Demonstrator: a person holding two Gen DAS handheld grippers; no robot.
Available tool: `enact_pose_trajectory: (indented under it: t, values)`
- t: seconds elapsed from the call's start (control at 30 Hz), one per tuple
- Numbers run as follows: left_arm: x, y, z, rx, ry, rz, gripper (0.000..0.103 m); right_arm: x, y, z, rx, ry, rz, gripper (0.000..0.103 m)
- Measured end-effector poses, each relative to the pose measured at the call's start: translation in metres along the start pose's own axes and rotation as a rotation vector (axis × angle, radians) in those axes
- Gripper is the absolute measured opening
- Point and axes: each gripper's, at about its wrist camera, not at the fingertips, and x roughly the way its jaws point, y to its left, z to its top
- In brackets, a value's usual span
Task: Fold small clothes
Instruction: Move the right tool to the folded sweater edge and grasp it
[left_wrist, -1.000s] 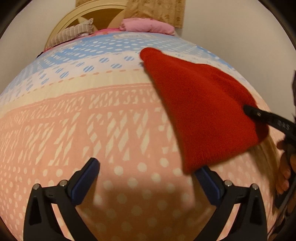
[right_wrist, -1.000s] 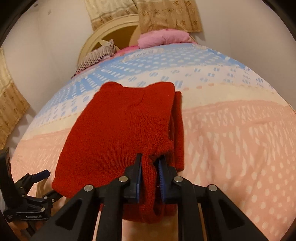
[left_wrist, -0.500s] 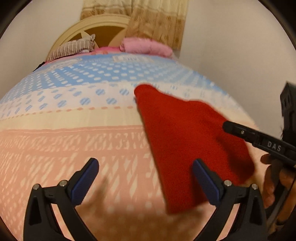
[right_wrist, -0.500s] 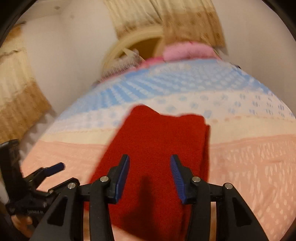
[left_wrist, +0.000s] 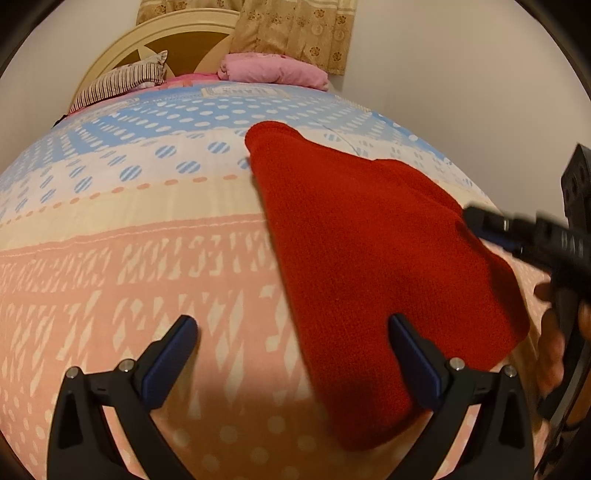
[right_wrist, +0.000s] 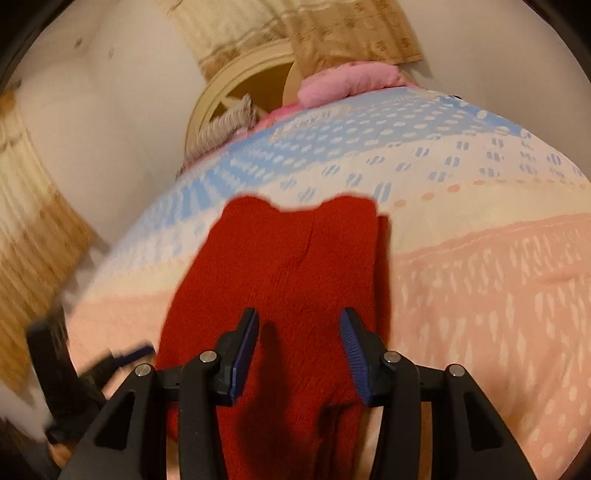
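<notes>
A red knitted garment (left_wrist: 373, 266) lies folded flat on the patterned bedspread (left_wrist: 147, 258). In the right wrist view the garment (right_wrist: 288, 280) shows two rounded corners at its far edge and a folded layer along its right side. My left gripper (left_wrist: 291, 350) is open and empty, above the garment's left edge. My right gripper (right_wrist: 299, 347) is open and empty, above the garment's near end. The right gripper also shows at the right edge of the left wrist view (left_wrist: 517, 236), beside the garment.
Pink bedding (left_wrist: 273, 70) and a striped pillow (left_wrist: 118, 81) lie at the cream headboard (left_wrist: 177, 33). A curtain (left_wrist: 295, 26) hangs behind. A wall runs close along the bed's right side. The left gripper appears blurred at the lower left of the right wrist view (right_wrist: 74, 369).
My right gripper has let go of the garment's near edge, opened and lifted back. The garment now lies flat. My left gripper has risen and stayed open.
</notes>
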Motion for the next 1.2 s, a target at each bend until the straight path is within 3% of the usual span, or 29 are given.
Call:
enact_pose_trajectory:
  t: [0.13,0.2,0.3,0.43,0.63,1.0,1.2]
  values:
    - [0.001,-0.001,-0.001,0.001,0.002,-0.003,0.103,0.011,-0.019,0.02,0.053,0.021,-0.039,0.065]
    - [0.002,0.001,-0.001,-0.009,0.007,-0.016,0.103,0.023,-0.031,0.027,0.071,0.066,-0.061,0.065]
    - [0.004,0.004,0.0,-0.027,0.017,-0.039,0.103,0.039,-0.051,0.031,0.11,0.106,-0.067,0.065]
    - [0.004,0.003,-0.001,-0.025,0.018,-0.038,0.103,0.051,-0.072,0.038,0.191,0.124,-0.001,0.065]
    - [0.005,0.003,-0.001,-0.027,0.022,-0.045,0.103,0.065,-0.07,0.047,0.174,0.123,0.021,0.065]
    - [0.007,0.001,0.0,-0.036,0.024,-0.08,0.103,0.085,-0.062,0.05,0.142,0.139,0.15,0.065]
    - [0.007,0.002,0.001,-0.053,0.017,-0.13,0.103,0.09,-0.069,0.048,0.187,0.162,0.207,0.049]
